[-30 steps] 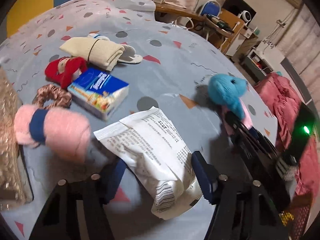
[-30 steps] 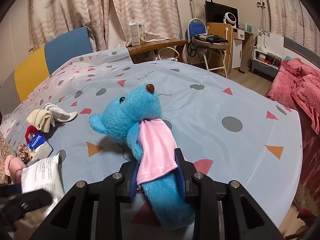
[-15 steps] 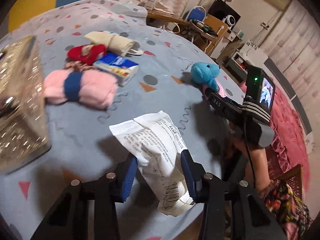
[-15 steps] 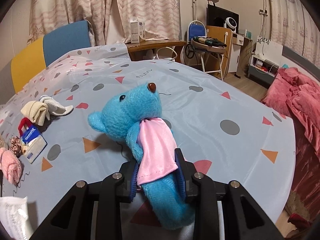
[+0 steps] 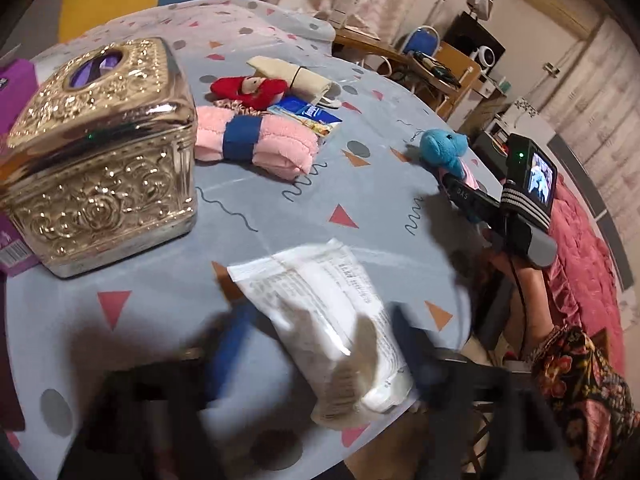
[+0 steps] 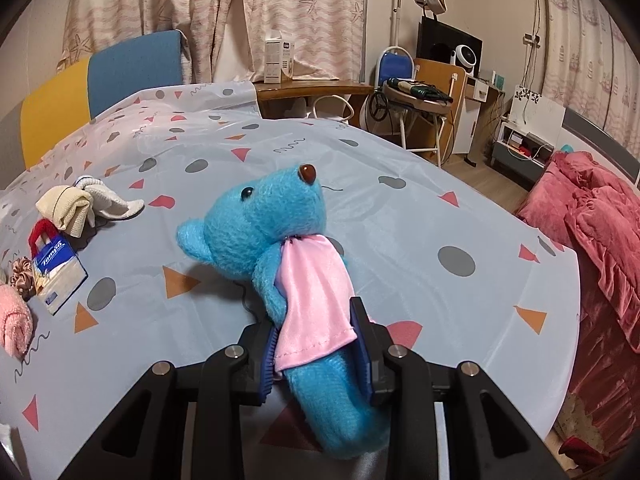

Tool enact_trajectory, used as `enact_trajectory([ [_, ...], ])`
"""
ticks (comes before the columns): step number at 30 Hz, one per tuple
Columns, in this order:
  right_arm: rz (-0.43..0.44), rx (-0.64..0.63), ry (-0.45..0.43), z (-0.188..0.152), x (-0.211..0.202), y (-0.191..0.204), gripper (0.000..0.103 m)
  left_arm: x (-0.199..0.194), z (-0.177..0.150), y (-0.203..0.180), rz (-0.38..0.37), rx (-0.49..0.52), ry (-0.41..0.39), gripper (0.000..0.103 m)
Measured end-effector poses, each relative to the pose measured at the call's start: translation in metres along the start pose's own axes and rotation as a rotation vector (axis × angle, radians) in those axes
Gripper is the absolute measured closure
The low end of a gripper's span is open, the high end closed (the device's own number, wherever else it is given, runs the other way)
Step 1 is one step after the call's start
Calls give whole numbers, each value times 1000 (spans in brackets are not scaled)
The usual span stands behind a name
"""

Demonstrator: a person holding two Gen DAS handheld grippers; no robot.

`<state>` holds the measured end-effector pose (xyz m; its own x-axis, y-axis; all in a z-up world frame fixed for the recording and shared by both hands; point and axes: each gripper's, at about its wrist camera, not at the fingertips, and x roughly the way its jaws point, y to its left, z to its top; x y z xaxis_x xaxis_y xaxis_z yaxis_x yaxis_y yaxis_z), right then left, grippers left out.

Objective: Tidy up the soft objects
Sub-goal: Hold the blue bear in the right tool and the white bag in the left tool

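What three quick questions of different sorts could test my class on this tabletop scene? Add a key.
1. True or false: the right gripper is shut on the blue plush toy.
2. Which colour is the band around the pink rolled towel? A blue, B yellow, C green.
3. Fill in: in the left wrist view, the gold box stands to the ____ of the pink rolled towel.

Key: 1 true; 2 A; 3 left.
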<state>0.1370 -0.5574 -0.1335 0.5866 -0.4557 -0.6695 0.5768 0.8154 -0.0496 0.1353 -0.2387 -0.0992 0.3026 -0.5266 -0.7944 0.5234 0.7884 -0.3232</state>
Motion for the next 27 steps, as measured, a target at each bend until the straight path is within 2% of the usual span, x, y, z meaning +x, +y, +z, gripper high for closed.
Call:
enact_trajectory([
  [1,-1,-2,0,0,0,0,71,-1,-1,-2,24,-20,-13,2],
  [3,-5,-6,0,0,0,1,71,1,0,-8,43,-41,-19,0],
  [6,-8,-11,0,0,0,1,71,22,2,-27,122,12,63,2],
  [7,-8,-11,0,0,0,1,71,27,1,-31,136,35,70,22],
  [8,-8,-11,0,0,0,1,71,32,0,-34,142,70,78,35],
  [9,-8,-10,0,0,0,1,71,36,-3,-40,145,133,73,37],
  [10,-8,-11,0,0,0,1,71,34,-4,-40,135,153,60,39],
  [12,-9,-11,0,0,0,1,71,31,-7,-35,104,148,61,40],
  [14,-9,-11,0,0,0,1,71,21,-11,-23,55,110,48,40],
  [17,-12,-15,0,0,0,2,71,-1,-17,-12,36,93,5,41],
  [23,-26,-28,0,-1,1,4,71,-53,-24,19,21,19,-67,40],
  [27,-42,-47,1,-1,1,6,71,-96,-25,40,25,-8,-142,40],
])
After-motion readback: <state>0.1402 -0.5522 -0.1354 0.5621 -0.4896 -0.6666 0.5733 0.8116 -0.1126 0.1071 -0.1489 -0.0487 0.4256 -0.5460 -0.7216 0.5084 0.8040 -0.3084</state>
